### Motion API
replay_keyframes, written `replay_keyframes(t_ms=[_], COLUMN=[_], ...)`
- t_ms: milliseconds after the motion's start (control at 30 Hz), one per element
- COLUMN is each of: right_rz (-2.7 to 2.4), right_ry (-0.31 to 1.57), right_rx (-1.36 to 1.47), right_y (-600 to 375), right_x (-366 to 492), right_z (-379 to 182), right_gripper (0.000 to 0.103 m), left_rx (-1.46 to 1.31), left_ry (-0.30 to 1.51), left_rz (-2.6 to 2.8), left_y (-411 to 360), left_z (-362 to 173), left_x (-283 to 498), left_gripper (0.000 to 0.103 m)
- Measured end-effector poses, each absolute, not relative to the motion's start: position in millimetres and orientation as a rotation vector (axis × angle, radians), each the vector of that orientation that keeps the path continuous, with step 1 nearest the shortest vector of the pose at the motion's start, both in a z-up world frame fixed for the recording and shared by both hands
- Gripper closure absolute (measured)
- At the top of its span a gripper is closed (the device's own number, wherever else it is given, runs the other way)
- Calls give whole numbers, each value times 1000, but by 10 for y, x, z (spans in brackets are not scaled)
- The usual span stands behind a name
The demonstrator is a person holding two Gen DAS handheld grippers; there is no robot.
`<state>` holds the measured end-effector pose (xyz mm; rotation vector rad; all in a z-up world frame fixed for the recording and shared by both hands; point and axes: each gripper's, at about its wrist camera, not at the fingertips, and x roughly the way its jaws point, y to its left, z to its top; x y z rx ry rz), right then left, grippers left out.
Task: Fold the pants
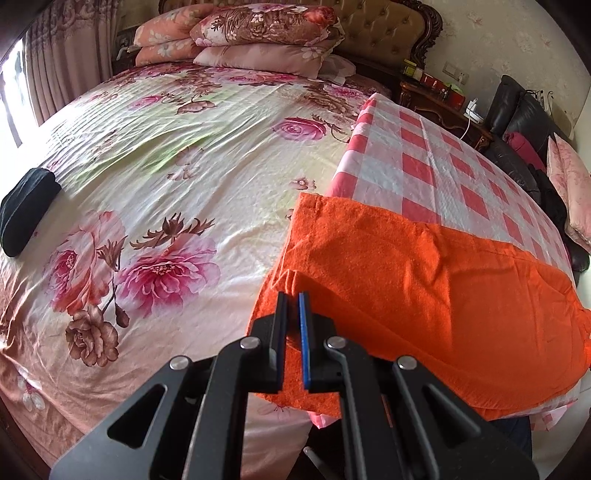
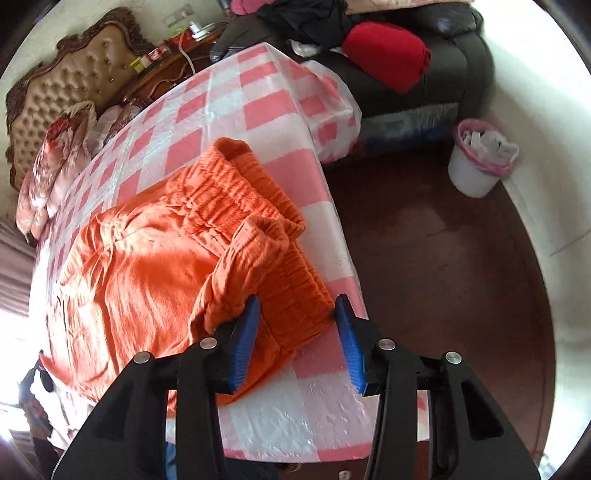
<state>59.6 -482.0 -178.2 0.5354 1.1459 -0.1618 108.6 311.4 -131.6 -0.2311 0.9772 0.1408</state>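
Orange pants (image 1: pixel 424 288) lie spread across a pink-and-white checked cloth (image 1: pixel 424 158) that covers a raised surface. My left gripper (image 1: pixel 293 295) is shut on a raised fold at the near left edge of the pants. In the right wrist view the pants (image 2: pixel 147 266) end in a ribbed elastic waistband (image 2: pixel 291 266), folded over near the corner of the checked cloth (image 2: pixel 258 110). There my right gripper (image 2: pixel 296 308) points down and stands open. The waistband end lies between its blue pads (image 2: pixel 245 339), which stand at its two edges without squeezing it.
A floral bed sheet (image 1: pixel 166 166) spreads to the left, with stacked pillows (image 1: pixel 258 33) at the headboard and a black bundle (image 1: pixel 26 206) at the far left. On the right are a black sofa (image 2: pixel 443 55) bearing a red cloth (image 2: pixel 388 51), a white bin (image 2: pixel 476 162) and dark wooden floor (image 2: pixel 424 258).
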Motion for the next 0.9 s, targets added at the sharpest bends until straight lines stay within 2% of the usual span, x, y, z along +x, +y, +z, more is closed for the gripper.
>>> replay_keyframes(t_ms=[100,133,167,200,267,367,900], right_rz=[-166,-171,-193,-235,-275,-363,-497], right_ry=[1132,1126,1122,1122,1122,1125,1160], right_rx=[540,535,511,462,321,127,-152], right_y=[-4821,-4818,-4810,-4776,-4613,-4339,-4144], right_x=[573,568,556,551,574,615,593], right_z=[-1793,-1798,-1795,-1786,-1759,-1735,-1860], right_gripper=[63,66,80,86,91,94,96], left_rx=[-235,-240,-246,-254,-269,-282,-310], left_ry=[980,981,981,983,983,988,1041], left_rz=[140,139,139,141,145,153,186], left_y=[3112,3112,3115,3125,3146,3172,3374], left_z=[-1318,-1322,-1330,-1343,-1365,-1387,-1462], left_x=[1080,1073,1064,1056,1032,997,772], left_gripper=[97,97,97,97,97,97,100])
